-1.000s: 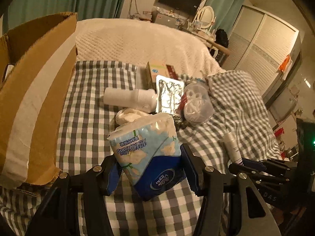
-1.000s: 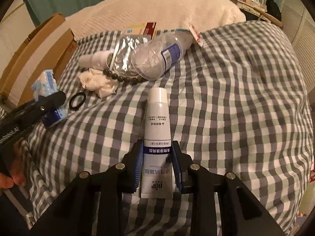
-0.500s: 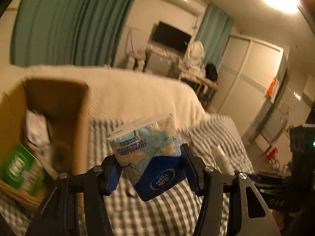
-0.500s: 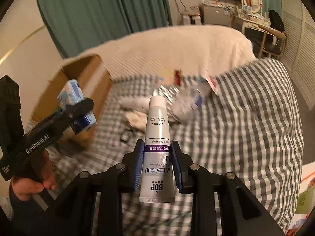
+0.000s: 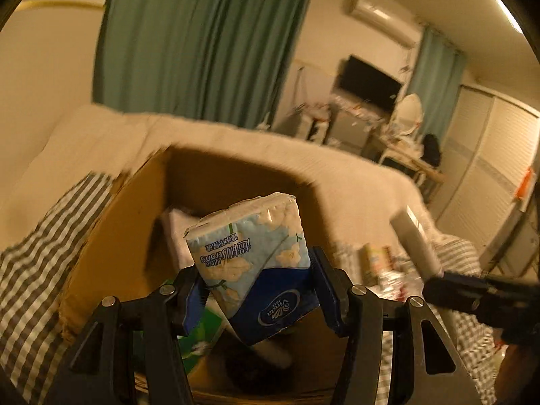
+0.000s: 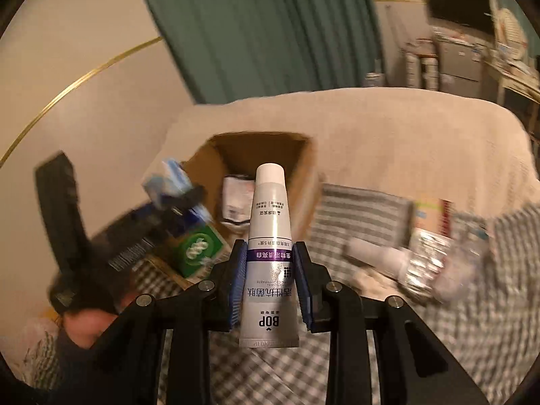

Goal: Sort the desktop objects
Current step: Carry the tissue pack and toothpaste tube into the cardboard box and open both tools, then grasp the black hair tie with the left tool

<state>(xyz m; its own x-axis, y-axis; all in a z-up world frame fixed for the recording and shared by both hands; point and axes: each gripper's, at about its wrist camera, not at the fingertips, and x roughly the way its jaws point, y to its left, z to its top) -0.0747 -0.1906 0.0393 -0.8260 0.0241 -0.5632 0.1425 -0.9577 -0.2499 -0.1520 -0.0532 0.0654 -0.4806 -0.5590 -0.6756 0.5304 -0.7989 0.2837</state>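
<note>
The left tongs [image 5: 256, 290] are clamped across the lower, dark-blue end of a tissue pack [image 5: 251, 253], leaving most of the pack jutting forward over the open cardboard box [image 5: 135, 236], probably so it can drop straight in. The right tongs [image 6: 269, 281] are clamped on the flat end of a toothpaste tube [image 6: 270, 236], cap pointing ahead toward the same box. Inside the box lie a green packet [image 6: 199, 248] and a white pouch [image 6: 234, 199]. Farther right, on the checked bedspread [image 6: 364, 209], unsorted items wait: a white bottle [image 6: 378, 256] and crumpled plastic [image 6: 435, 263].
</note>
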